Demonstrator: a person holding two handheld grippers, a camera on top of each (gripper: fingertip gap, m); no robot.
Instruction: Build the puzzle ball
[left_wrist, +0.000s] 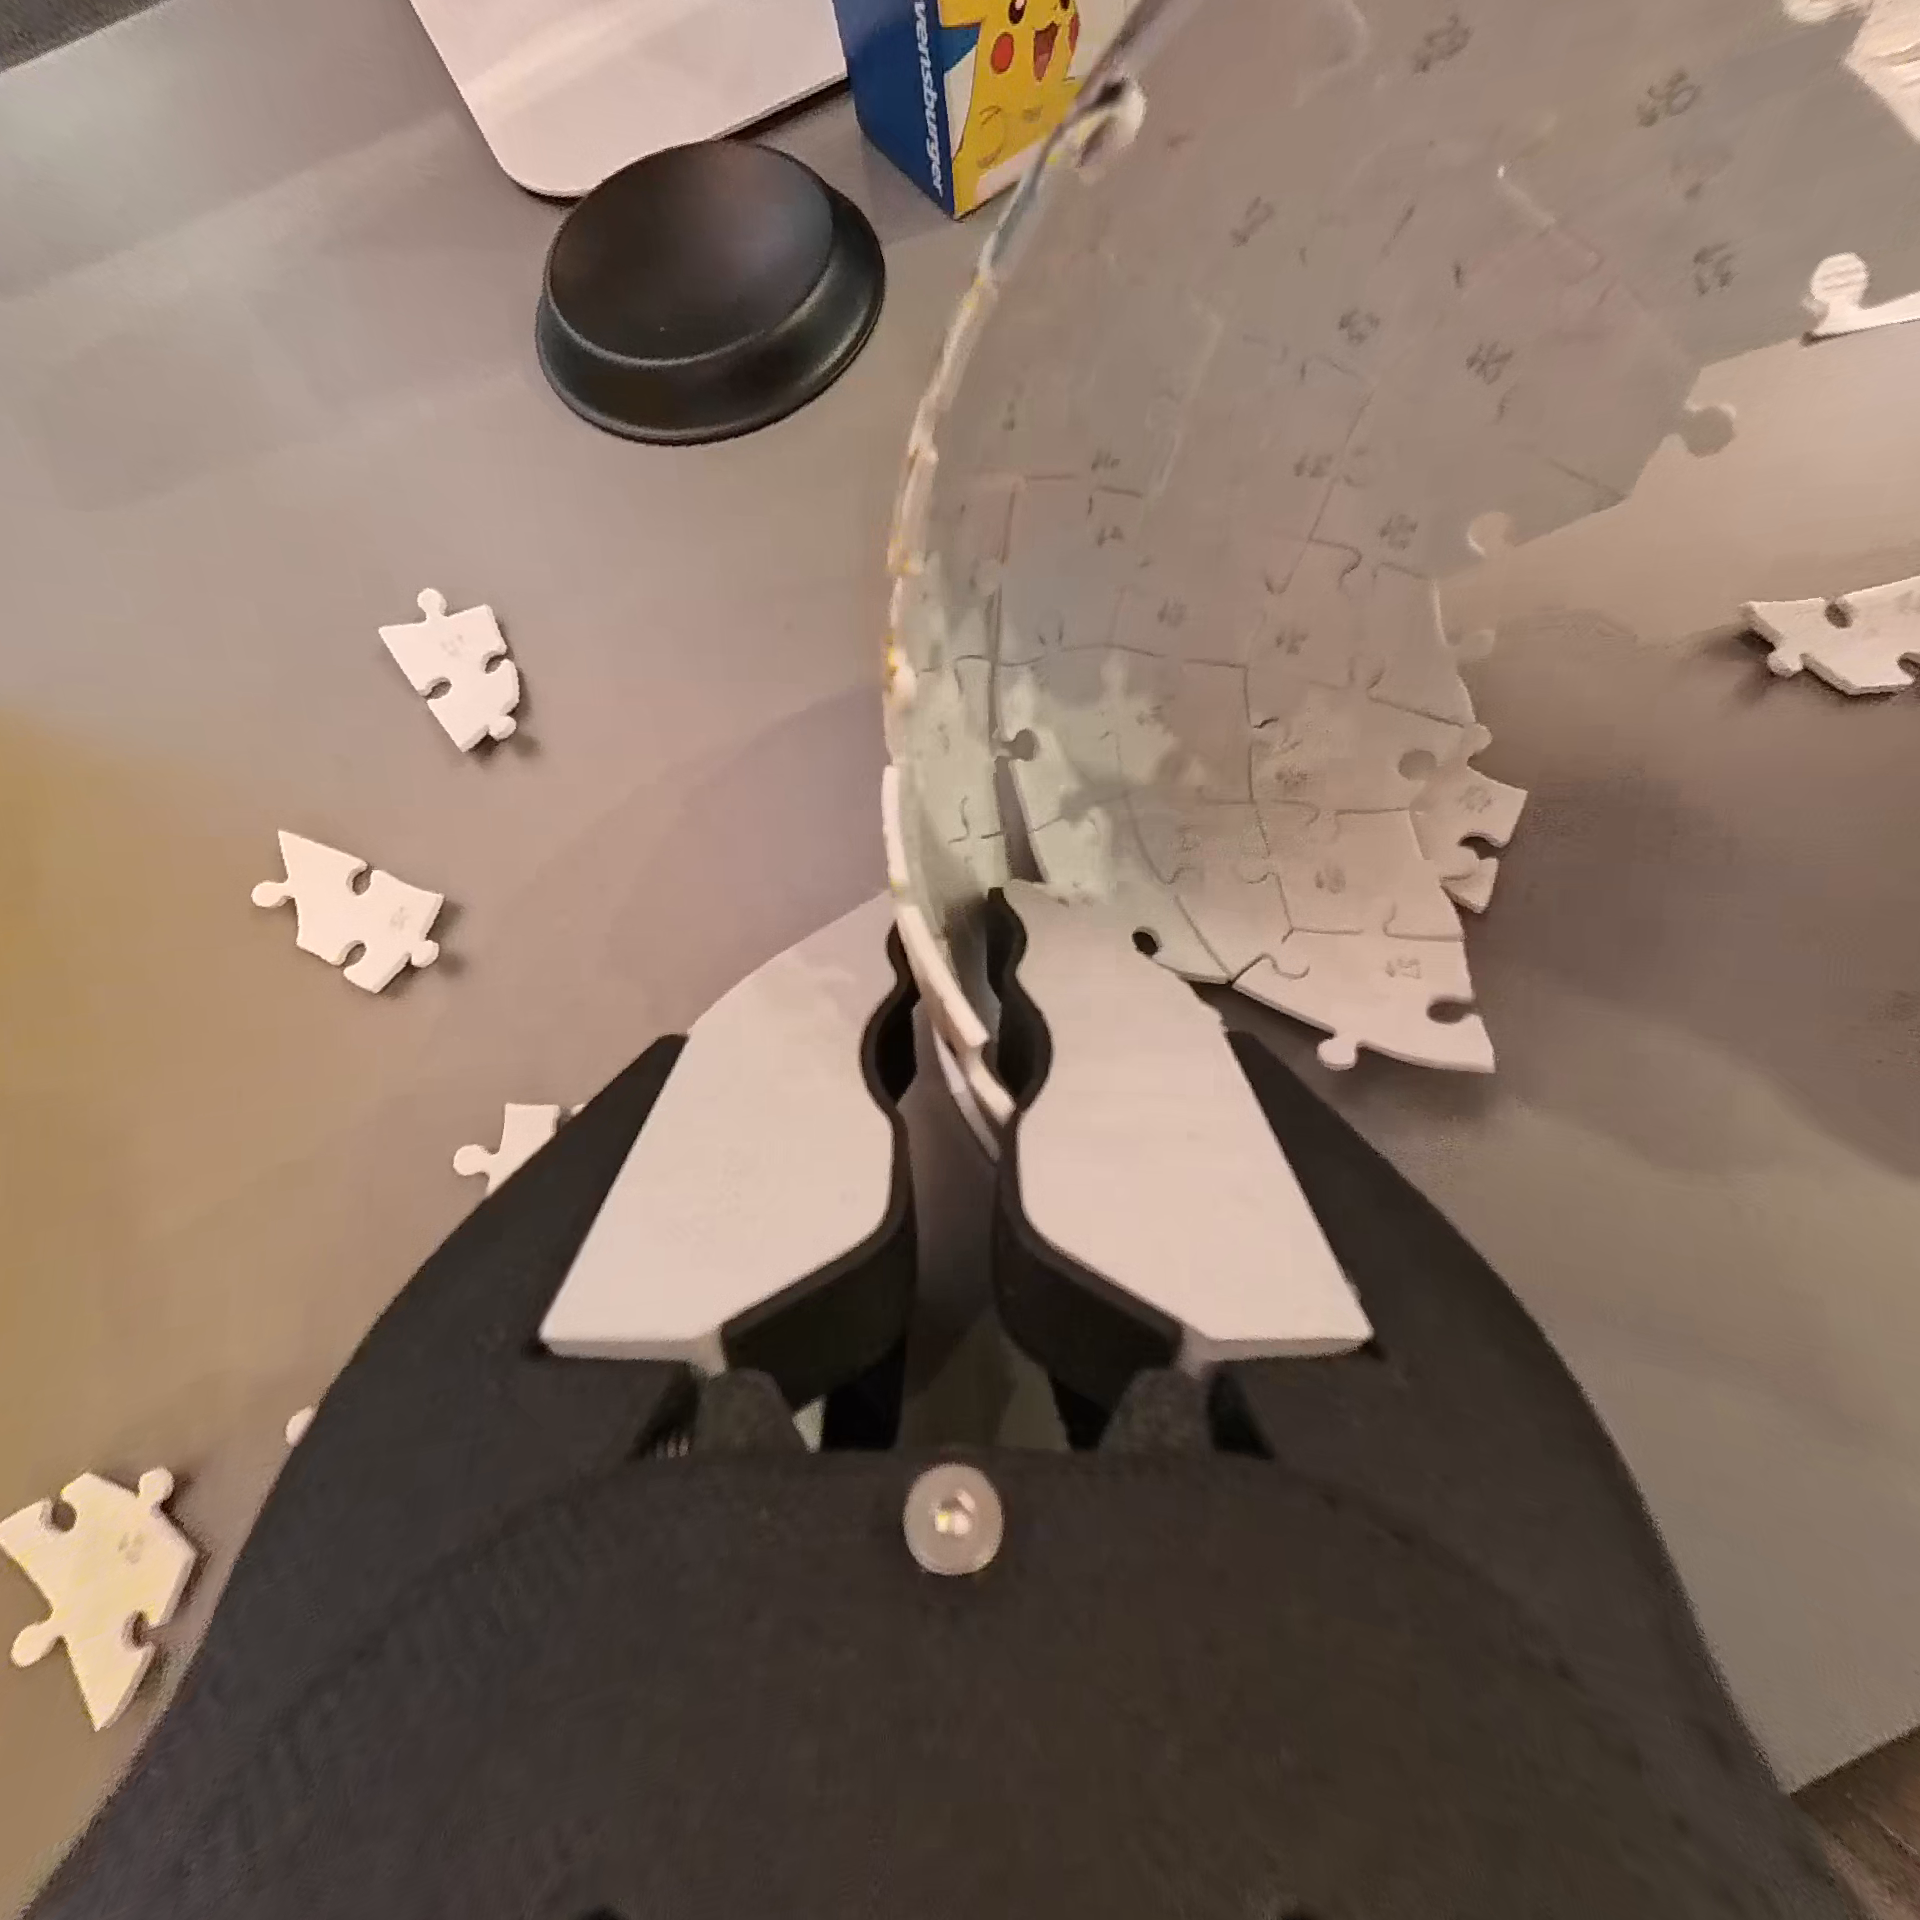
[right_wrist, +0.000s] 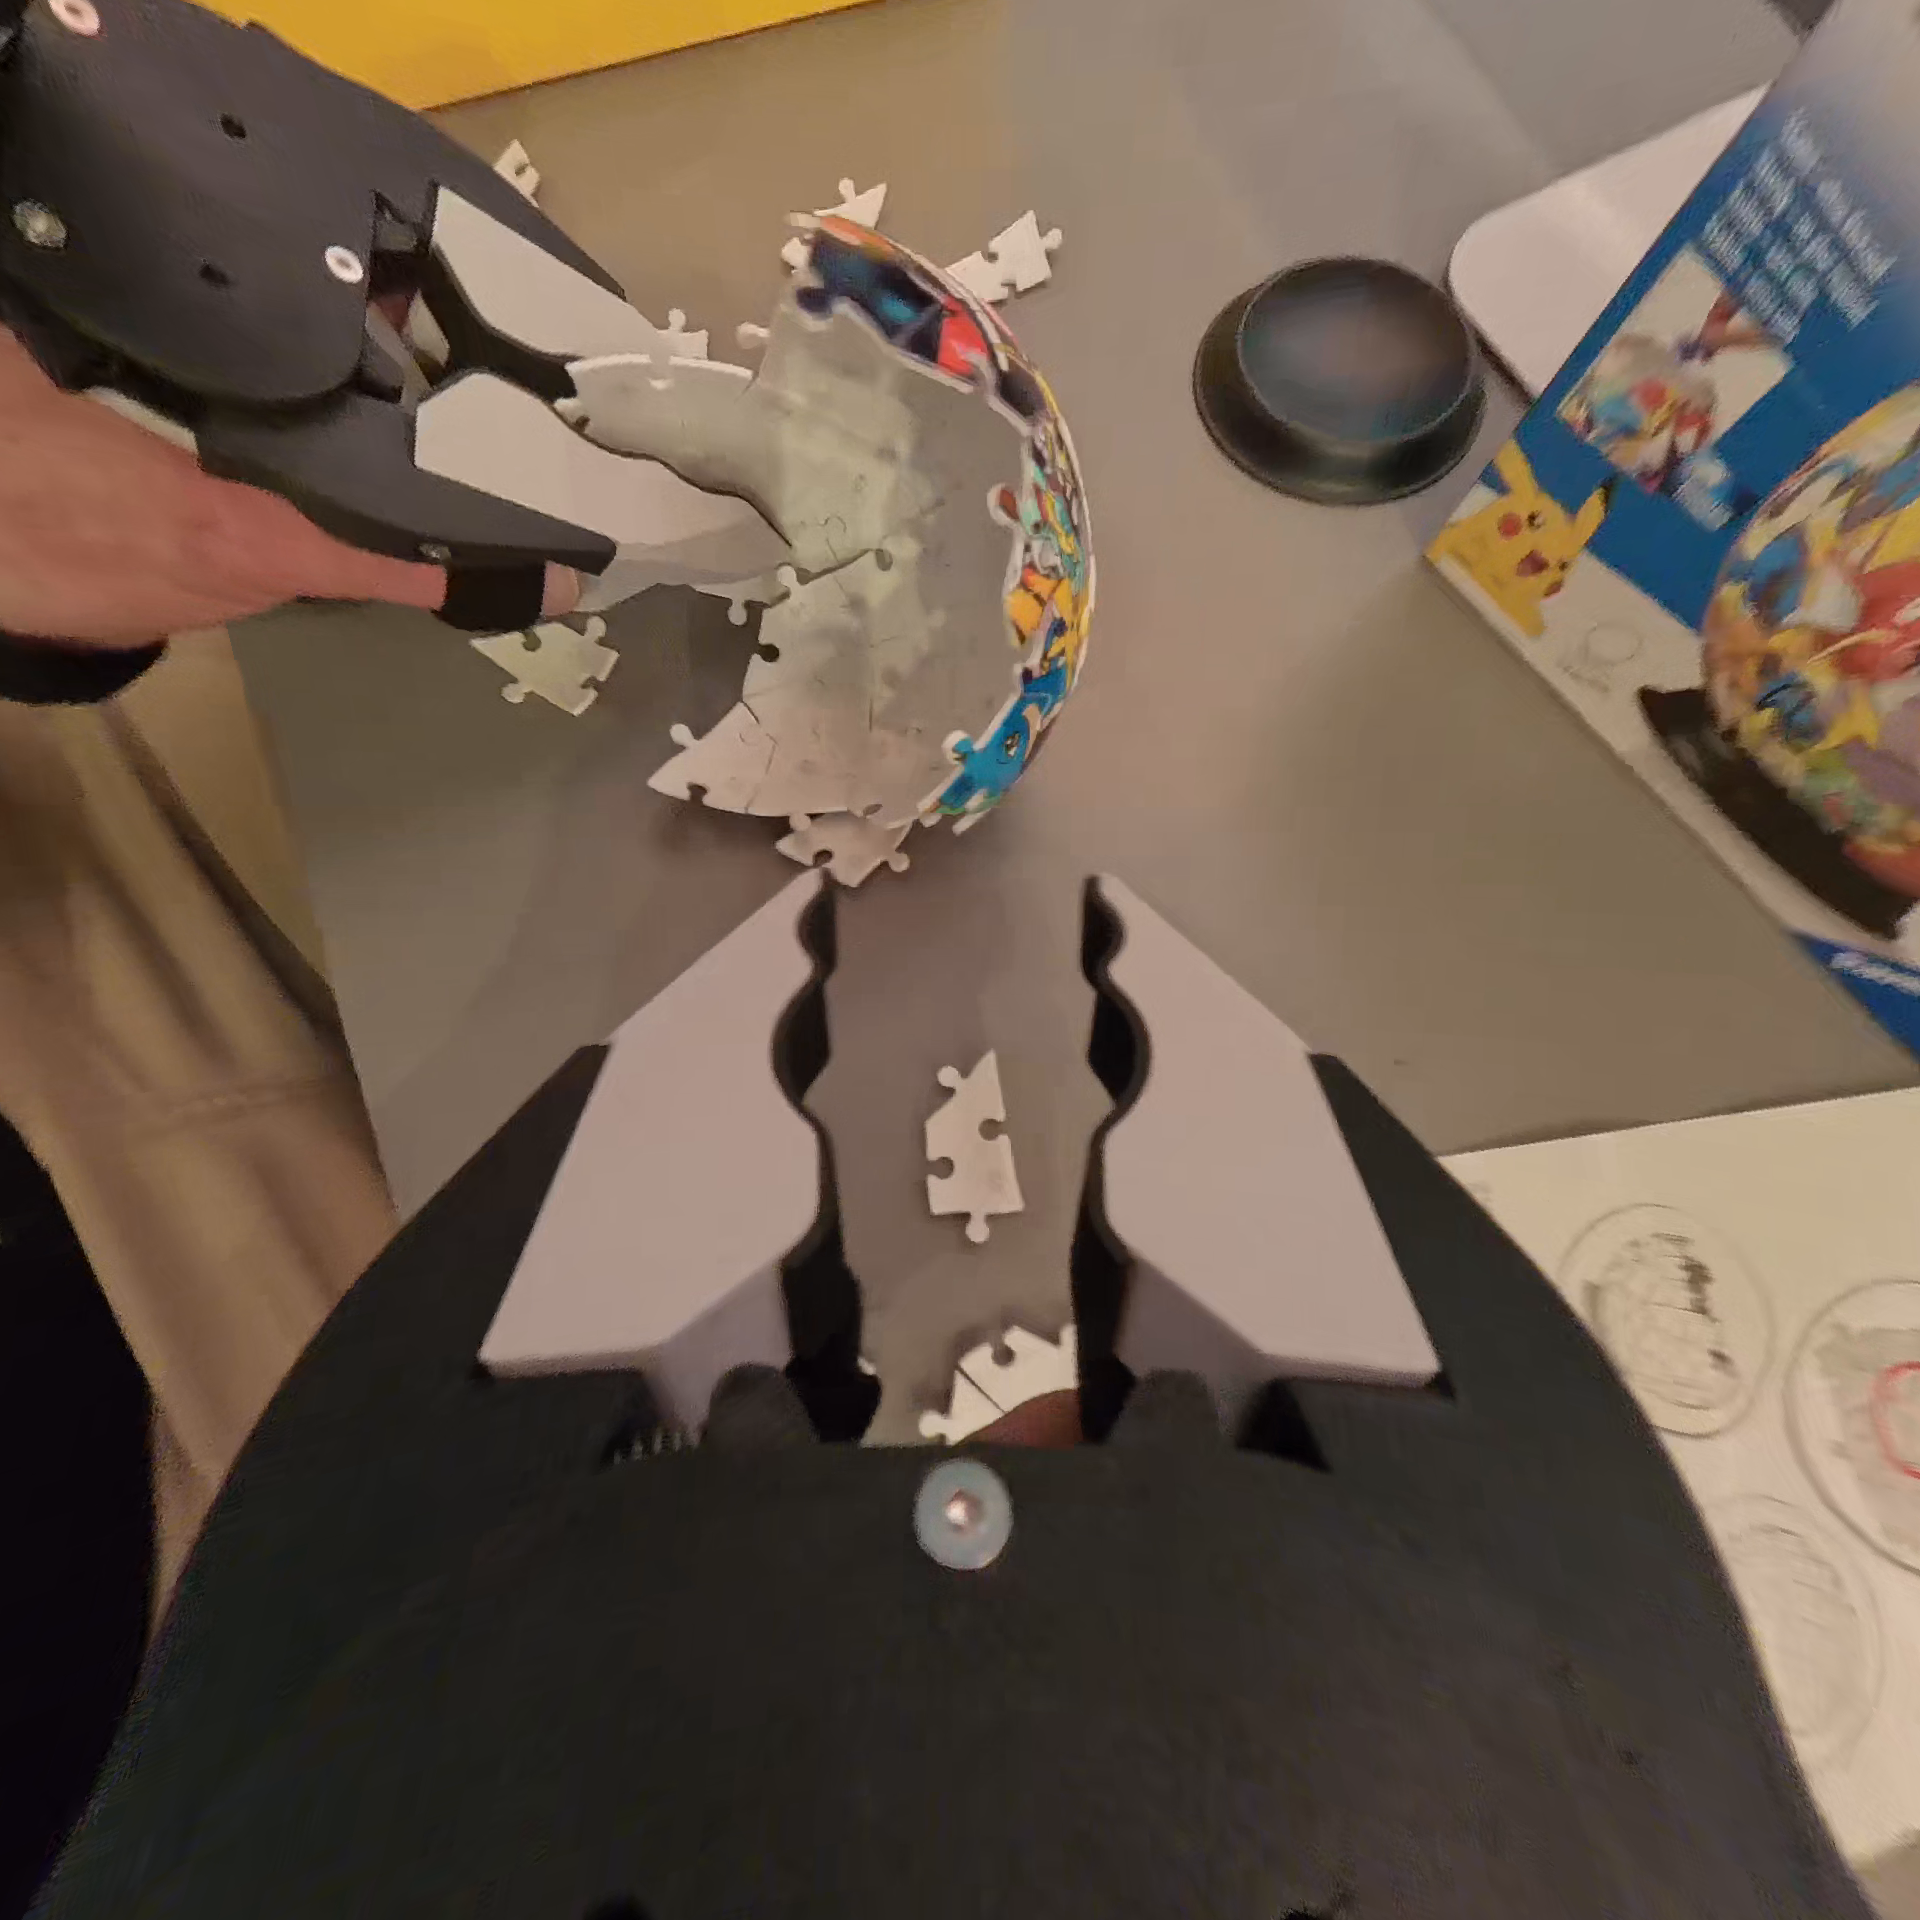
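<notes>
Puzzle shell (right_wrist: 883, 582), part-built, sits centre-frame in the right wrist view, its rim pinched by the left gripper (right_wrist: 582, 457) from the upper left. A loose piece (right_wrist: 971, 1148) lies between the right gripper's (right_wrist: 956, 904) wide-open fingers, long axis along them, nearer that gripper.

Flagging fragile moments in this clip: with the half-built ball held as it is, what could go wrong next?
1. The left hand-held gripper pinches the partial puzzle shell only at its thin rim, so the shell may flex and seams may pop apart.
2. The shell's lower edge sits on a loose piece on the table; pressing down could snag or bend tabs.
3. The open right hand-held gripper straddles a flat piece, which it might push away rather than lift.
</notes>
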